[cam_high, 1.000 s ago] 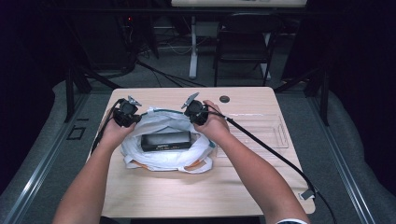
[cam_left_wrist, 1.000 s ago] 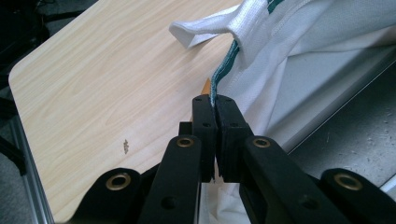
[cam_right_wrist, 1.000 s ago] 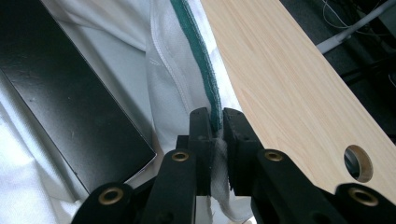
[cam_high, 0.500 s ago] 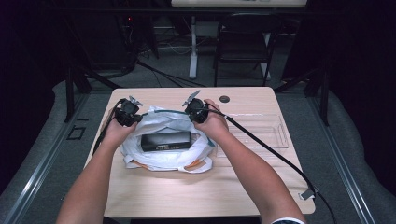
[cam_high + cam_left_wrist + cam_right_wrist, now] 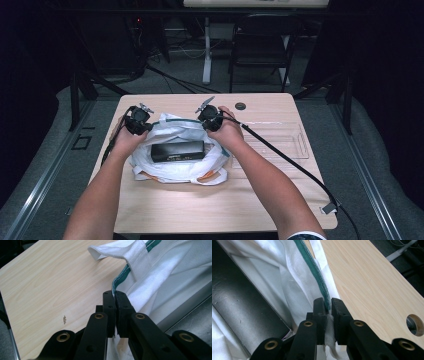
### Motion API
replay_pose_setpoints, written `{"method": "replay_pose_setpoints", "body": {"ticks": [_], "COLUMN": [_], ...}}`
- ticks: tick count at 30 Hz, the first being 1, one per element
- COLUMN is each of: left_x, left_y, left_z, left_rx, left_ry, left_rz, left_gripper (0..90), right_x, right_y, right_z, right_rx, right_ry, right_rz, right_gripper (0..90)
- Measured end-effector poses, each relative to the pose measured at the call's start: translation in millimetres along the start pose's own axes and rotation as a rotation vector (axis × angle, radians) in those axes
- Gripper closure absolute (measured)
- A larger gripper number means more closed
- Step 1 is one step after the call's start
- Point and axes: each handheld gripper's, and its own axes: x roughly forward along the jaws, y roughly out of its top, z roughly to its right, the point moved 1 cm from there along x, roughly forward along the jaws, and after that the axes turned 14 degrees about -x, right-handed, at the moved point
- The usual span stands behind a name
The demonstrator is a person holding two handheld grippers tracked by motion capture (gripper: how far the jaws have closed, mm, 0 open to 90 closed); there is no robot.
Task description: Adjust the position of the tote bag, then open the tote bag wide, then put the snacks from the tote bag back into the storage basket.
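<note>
A white cloth bag [image 5: 172,132] with a green-trimmed rim lies on the wooden table [image 5: 210,205], and a flat black box [image 5: 178,150] rests in its mouth. My left gripper [image 5: 136,121] is shut on the bag's rim at its far left corner; in the left gripper view the jaws pinch the green hem [image 5: 119,281] of the bag [image 5: 160,272]. My right gripper [image 5: 210,117] is shut on the rim at the far right corner; in the right gripper view the green hem [image 5: 312,270] runs between the jaws, with the black box [image 5: 239,302] at left.
A clear plastic tray [image 5: 280,142] lies on the table to the right of the bag. A round cable hole [image 5: 240,106] sits near the far edge. The right gripper's cable [image 5: 295,162] trails over the tray. A chair [image 5: 260,50] stands beyond the table.
</note>
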Motion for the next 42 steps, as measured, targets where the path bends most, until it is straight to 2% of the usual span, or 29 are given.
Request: {"method": "replay_pose_setpoints", "body": {"ticks": [27,37,42], "left_x": [22.0,25.7,28.9], "left_y": [-3.2,-2.5,-2.3], "left_z": [-2.2,-2.9,-3.4], "left_rx": [-0.025,-0.015,-0.02], "left_ry": [-0.011,-0.009,-0.013], "left_rz": [-0.036,-0.049,-0.053], "left_gripper": [87.6,87.6,87.6], "right_x": [15.9,19.9,21.9], "right_y": [-0.4,1.7,1.8], "right_z": [5.9,6.4,7.2], "right_rx": [0.046,0.016,0.019], "right_ry": [0.03,0.033,0.04], "right_rz": [-0.025,-0.063,-0.068], "right_gripper": [82.1,82.0,82.0]}}
